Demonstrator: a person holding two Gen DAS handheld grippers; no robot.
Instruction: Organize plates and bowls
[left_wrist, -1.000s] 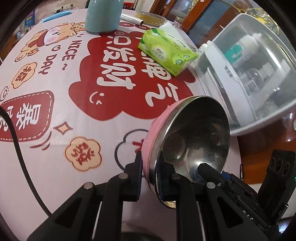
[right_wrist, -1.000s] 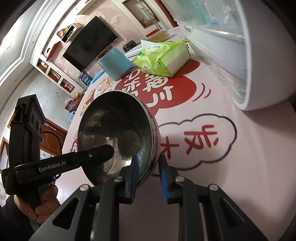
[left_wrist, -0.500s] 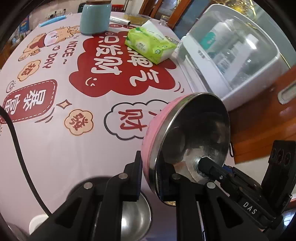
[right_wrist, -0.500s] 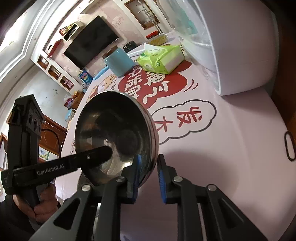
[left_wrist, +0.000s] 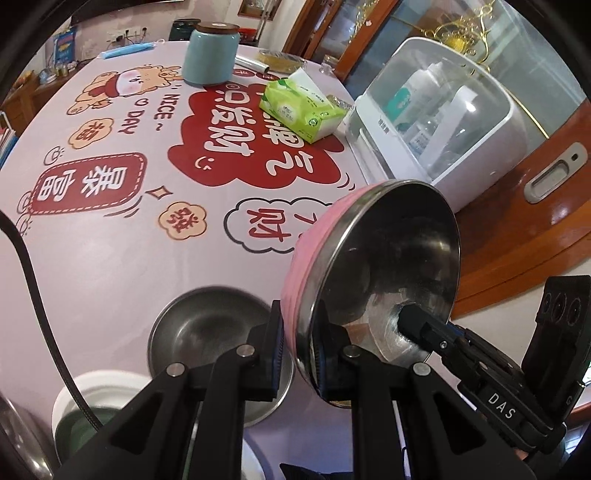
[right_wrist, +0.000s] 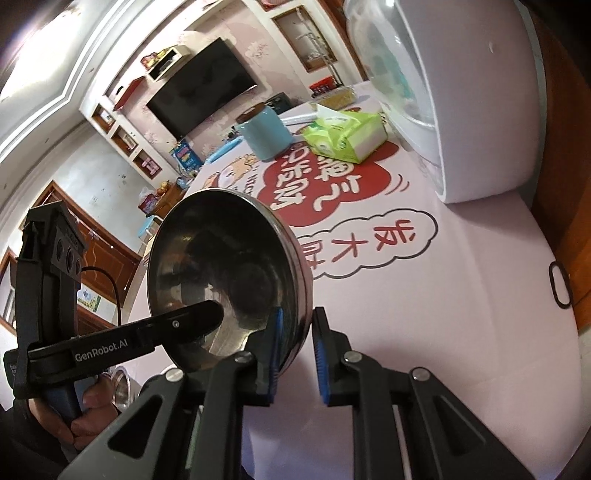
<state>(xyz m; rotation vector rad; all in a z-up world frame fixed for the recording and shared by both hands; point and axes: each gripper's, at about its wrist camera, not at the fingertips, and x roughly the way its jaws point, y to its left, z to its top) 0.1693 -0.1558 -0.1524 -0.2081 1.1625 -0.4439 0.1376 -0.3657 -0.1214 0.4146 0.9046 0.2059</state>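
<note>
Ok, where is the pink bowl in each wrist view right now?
Left wrist: pink bowl lower right of centre, tilted on edge, rim pinched by the left gripper.
Right wrist: same bowl left of centre, steel inside facing the camera, rim between the right gripper fingers.
Shared landmark: green tissue pack on the tablecloth.

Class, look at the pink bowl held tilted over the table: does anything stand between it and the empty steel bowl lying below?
Nothing visible does. The pink bowl, gripped at its rim by both tools, hangs tilted above and right of the steel bowl, whose inside shows empty.
</note>
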